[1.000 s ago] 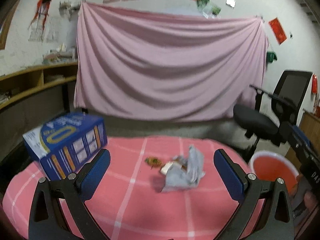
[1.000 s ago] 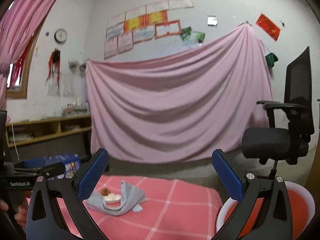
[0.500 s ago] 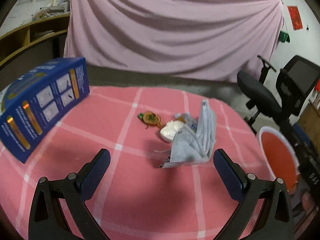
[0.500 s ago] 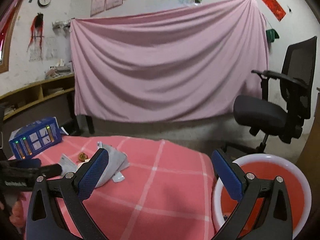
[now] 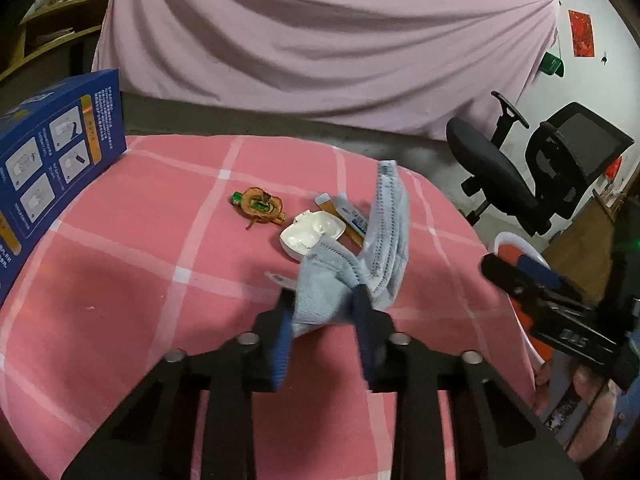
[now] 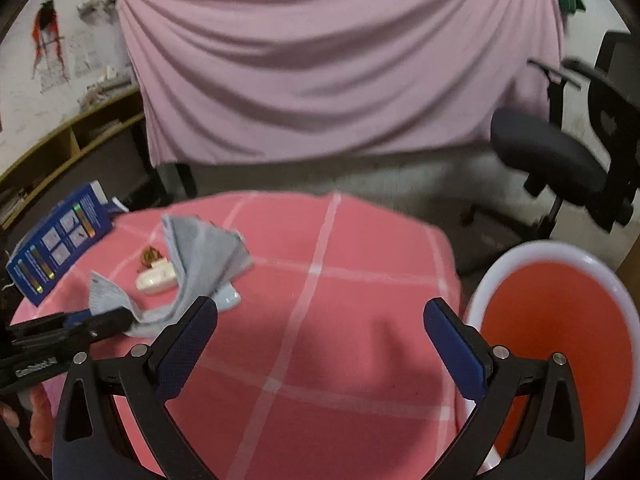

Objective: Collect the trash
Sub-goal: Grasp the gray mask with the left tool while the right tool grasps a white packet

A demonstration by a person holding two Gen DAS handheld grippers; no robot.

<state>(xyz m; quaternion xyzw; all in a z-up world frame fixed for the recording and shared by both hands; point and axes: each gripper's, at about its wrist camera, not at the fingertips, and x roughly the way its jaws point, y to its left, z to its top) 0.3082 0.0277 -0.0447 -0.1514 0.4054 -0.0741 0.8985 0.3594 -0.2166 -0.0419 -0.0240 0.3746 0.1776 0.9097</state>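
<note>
A crumpled grey-blue face mask [image 5: 384,240] lies on the pink checked tablecloth [image 5: 140,240]. My left gripper [image 5: 322,296] is closing, and its blue pads pinch the mask's near end. The far end of the mask stands up. Beside the mask lie a white plastic case [image 5: 312,232], an orange-and-blue sachet [image 5: 344,214] and a brown fruit scrap [image 5: 260,206]. In the right wrist view the mask [image 6: 200,252] sits at the left with the left gripper [image 6: 100,320] on it. My right gripper [image 6: 320,320] hangs open above bare cloth, holding nothing, just left of the red bin [image 6: 552,344].
A blue carton [image 5: 52,164] stands at the table's left edge. A black office chair [image 5: 500,172] sits beyond the bin, at the right. A pink sheet [image 5: 320,40] hangs across the back wall, and wooden shelves [image 6: 60,140] run along the left.
My left gripper came down to the mask, and its wide-open jaws have closed around the near end. The right gripper tilted down, so the tabletop and bin now fill its view.
</note>
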